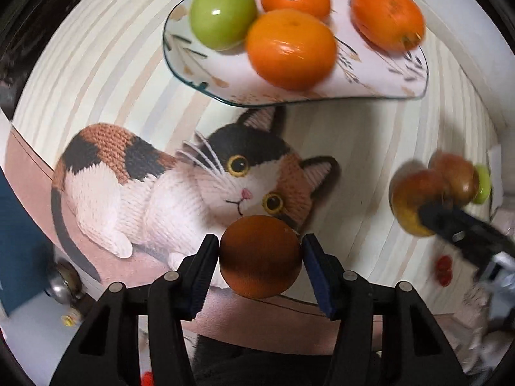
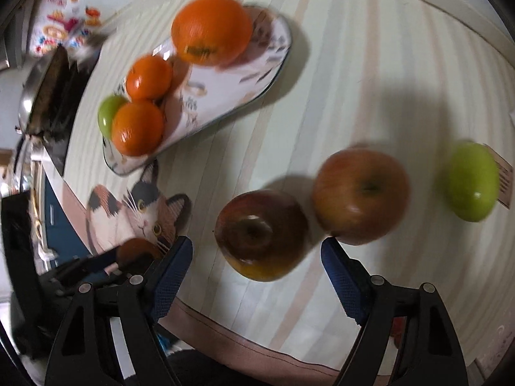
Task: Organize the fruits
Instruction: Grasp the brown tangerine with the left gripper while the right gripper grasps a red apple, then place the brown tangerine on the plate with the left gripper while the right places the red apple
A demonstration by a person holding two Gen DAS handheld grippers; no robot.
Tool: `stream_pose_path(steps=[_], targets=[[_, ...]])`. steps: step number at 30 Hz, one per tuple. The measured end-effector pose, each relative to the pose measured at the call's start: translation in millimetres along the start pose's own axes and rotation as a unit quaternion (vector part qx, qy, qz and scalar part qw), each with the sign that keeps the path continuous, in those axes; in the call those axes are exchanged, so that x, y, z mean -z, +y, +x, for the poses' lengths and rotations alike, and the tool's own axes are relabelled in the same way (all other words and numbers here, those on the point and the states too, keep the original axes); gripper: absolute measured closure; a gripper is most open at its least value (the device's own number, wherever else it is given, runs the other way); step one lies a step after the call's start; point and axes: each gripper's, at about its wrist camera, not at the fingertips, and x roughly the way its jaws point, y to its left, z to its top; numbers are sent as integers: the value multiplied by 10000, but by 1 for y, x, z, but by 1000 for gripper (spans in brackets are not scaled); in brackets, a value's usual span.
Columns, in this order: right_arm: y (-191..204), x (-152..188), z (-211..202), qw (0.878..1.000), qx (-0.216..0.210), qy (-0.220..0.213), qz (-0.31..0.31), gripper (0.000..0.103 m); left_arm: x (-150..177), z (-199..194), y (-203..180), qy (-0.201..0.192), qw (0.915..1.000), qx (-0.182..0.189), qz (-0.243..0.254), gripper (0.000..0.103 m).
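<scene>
My left gripper (image 1: 260, 251) is shut on an orange (image 1: 260, 256) and holds it above the cat picture on the tablecloth. The patterned plate (image 1: 379, 80) ahead holds three oranges (image 1: 291, 48) and a green fruit (image 1: 222, 14). My right gripper (image 2: 257, 251) is open, its pads on either side of a red apple (image 2: 260, 234) on the table. A second red apple (image 2: 362, 191) and a green fruit (image 2: 472, 181) lie to its right. The plate (image 2: 273, 54) lies far left in the right wrist view. The right gripper (image 1: 450, 222) shows beside the apples (image 1: 415, 199) in the left wrist view.
The striped tablecloth has a knitted-look cat picture (image 1: 180, 189). A metal pan (image 2: 42, 96) and a colourful package (image 2: 61, 29) sit beyond the table's left side. A paper tag (image 2: 503, 180) lies by the green fruit.
</scene>
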Motion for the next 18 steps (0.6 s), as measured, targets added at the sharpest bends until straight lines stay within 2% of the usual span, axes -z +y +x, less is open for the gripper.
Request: stream_pose_path(steps=[3, 4, 9, 18], targets=[[5, -4, 15, 9997, 214, 74, -101, 25, -5, -1, 0, -70, 10000, -13, -18, 52], [8, -4, 17, 9994, 297, 50, -186, 32, -8, -3, 0, -83, 10000, -35, -1, 52], [19, 0, 20, 9979, 391, -174, -495, 33, -14, -8, -10, -153, 9998, -113, 43, 53], [40, -8, 4, 9969, 82, -503, -602, 33, -26, -63, 6, -529, 9979, 330, -179, 53]])
